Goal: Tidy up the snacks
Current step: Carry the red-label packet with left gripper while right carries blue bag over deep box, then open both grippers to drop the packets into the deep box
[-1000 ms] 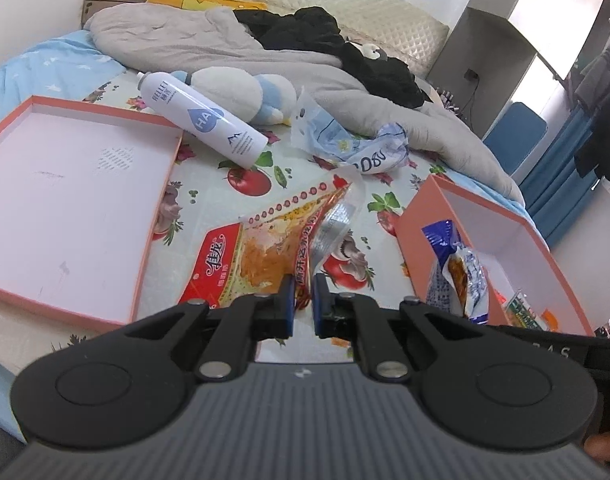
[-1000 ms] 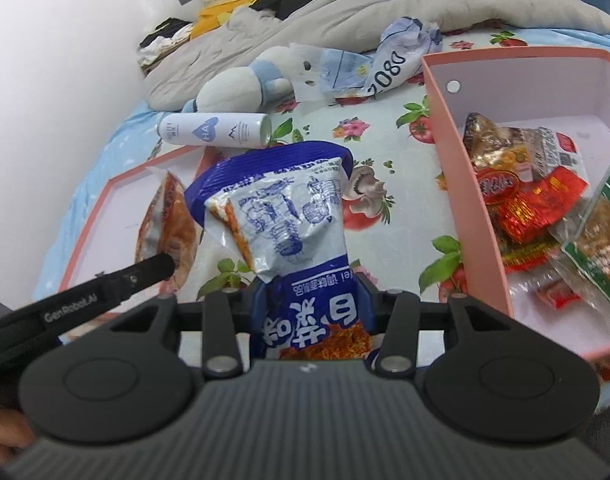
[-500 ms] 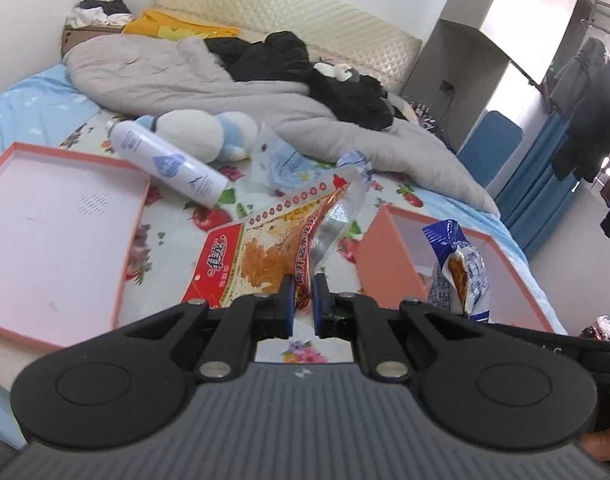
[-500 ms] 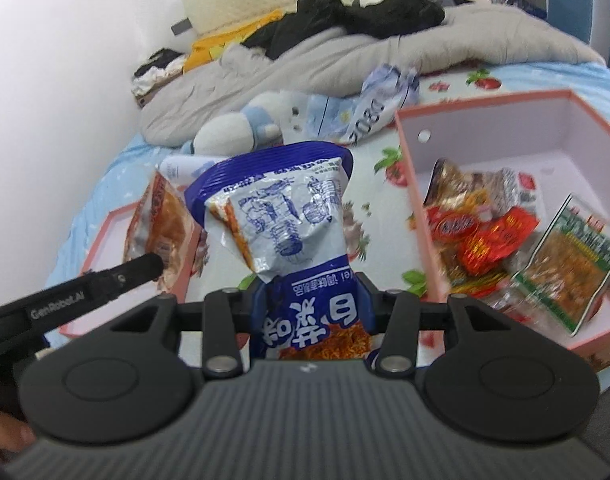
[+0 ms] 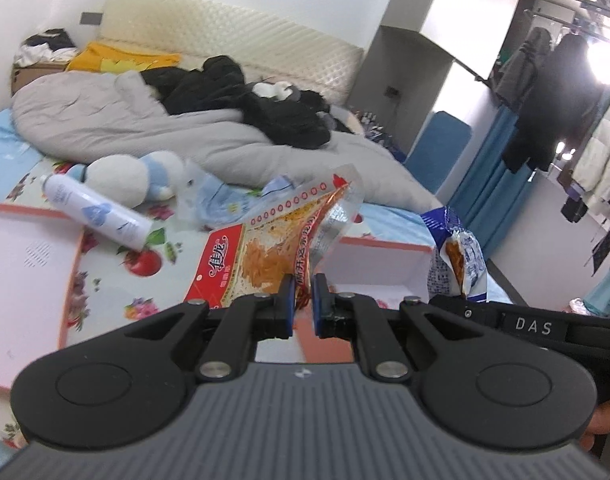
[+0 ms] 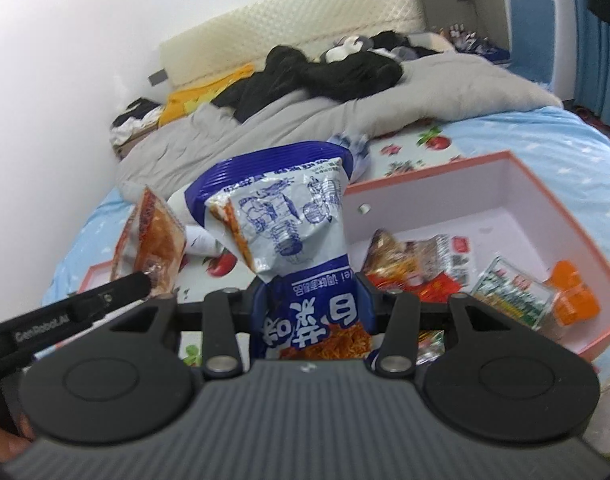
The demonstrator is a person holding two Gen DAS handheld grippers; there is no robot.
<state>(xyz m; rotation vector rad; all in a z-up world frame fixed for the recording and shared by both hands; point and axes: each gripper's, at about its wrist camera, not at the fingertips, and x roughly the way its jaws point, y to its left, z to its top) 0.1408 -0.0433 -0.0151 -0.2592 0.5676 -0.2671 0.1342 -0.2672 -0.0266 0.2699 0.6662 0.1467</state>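
Observation:
My left gripper [image 5: 303, 292] is shut on the edge of a red and clear snack packet [image 5: 265, 252], which hangs in the air above the bed. My right gripper [image 6: 311, 300] is shut on a blue and white snack bag [image 6: 283, 224], held upright; the same bag [image 5: 459, 258] shows at the right of the left wrist view. The red packet [image 6: 153, 240] appears at the left of the right wrist view. The pink box [image 6: 545, 200] lies to the right with several snack packets [image 6: 425, 256] inside.
A pink box lid [image 5: 21, 264] lies open at the left on the fruit-print sheet. A white spray can [image 5: 97, 212], a plush toy [image 5: 133, 176], a grey duvet [image 5: 145, 132] and dark clothes sit further back. A person's hand shows at the lower right edge.
Both grippers have risen with their packets, so the bed and the pink box sit lower and further off in both views. Neither grip has changed.

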